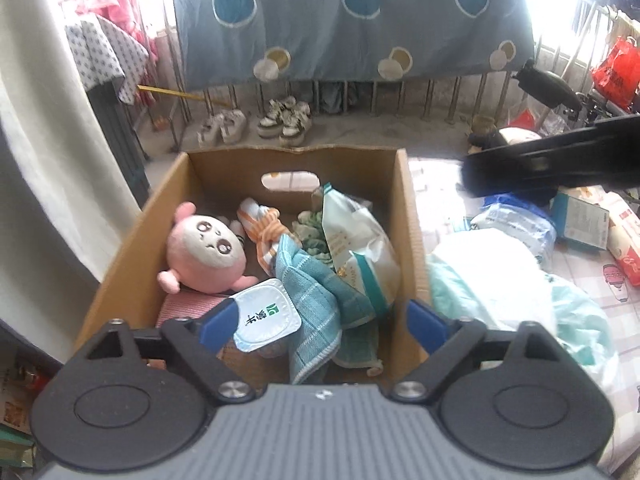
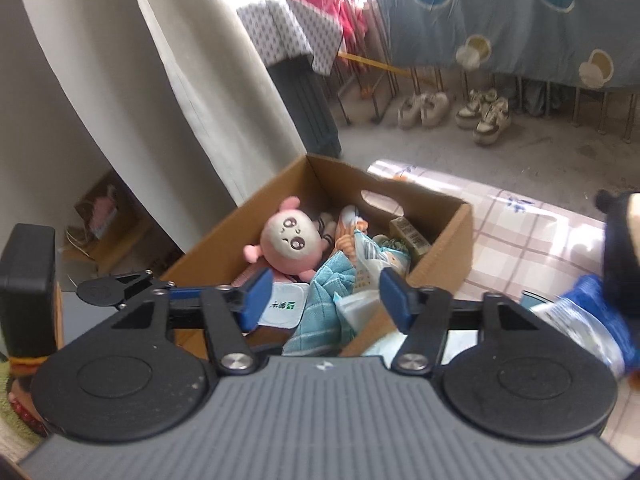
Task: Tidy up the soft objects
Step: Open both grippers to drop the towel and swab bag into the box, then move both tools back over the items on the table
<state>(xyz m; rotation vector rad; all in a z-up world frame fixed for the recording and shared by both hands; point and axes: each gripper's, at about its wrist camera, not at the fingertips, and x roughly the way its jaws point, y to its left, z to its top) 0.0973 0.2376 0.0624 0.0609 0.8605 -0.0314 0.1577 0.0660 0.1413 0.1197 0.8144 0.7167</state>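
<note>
1. Cardboard box [image 1: 412, 216] at centre frame in the left wrist view, top open, oval handle cut-out in its far wall, pale curtain just beyond its left wall.
2. Inside: pink plush doll [image 1: 206, 250] against the left wall, orange-striped knotted cloth [image 1: 266, 232] at mid-box, teal checked towel [image 1: 316, 300] draped toward the near edge, white-and-green packet [image 1: 360, 248] leaning at the right wall, white sealed cup [image 1: 266, 316] at the near left.
3. Right of the box: pale mint and white soft bundle [image 1: 500, 276] heaped on the checked tablecloth [image 1: 624, 320], touching the box's right wall.
4. Left gripper [image 1: 324, 324] low in frame above the box's near edge, blue pads wide apart, clamped on nothing; cup and towel seen between them, untouched.
5. Right gripper [image 2: 326, 296] angled down over the box's near corner in the right wrist view, pads apart, nothing held.
6. Open floor past the far wall; two pairs of shoes [image 1: 260, 120] under a hanging blue spotted quilt [image 1: 352, 20] at upper frame.
</note>
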